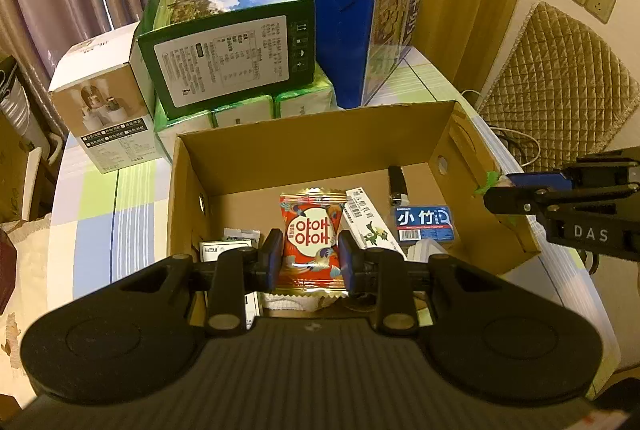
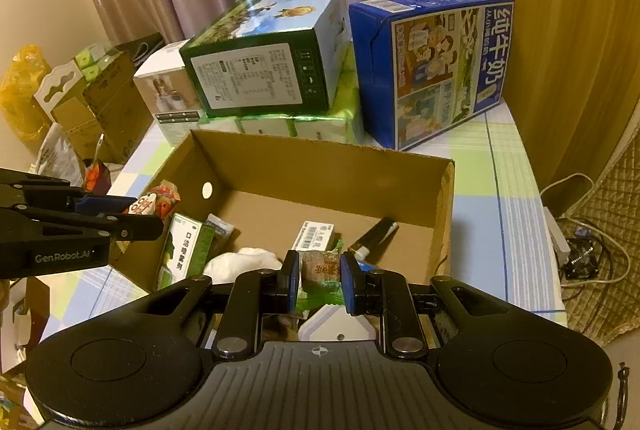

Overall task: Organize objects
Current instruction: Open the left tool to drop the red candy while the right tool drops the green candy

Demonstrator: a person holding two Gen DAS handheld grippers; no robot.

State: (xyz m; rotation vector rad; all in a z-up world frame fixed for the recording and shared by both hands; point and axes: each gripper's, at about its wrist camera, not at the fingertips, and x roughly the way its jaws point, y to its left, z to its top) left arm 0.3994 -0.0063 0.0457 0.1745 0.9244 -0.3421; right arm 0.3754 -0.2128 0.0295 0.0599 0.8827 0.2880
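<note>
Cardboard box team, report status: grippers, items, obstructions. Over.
Left gripper shut on red snack packet. Right gripper shut on green-wrapped snack. Both over cardboard box. Nothing blocking.

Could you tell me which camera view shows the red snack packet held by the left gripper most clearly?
The left wrist view: the red snack packet faces the camera between the left gripper's fingers, print legible. The right wrist view catches only a sliver of it past that gripper's fingers, beside the cardboard box.

A checked cloth in pale blue, green and white covers the table (image 2: 516,190). Directly ahead of the grippers sits an open cardboard box (image 1: 304,146). Beyond it rest green tissue packs (image 1: 244,112), a white carton (image 1: 108,118) far left, a blue milk carton (image 2: 432,70) far right.
</note>
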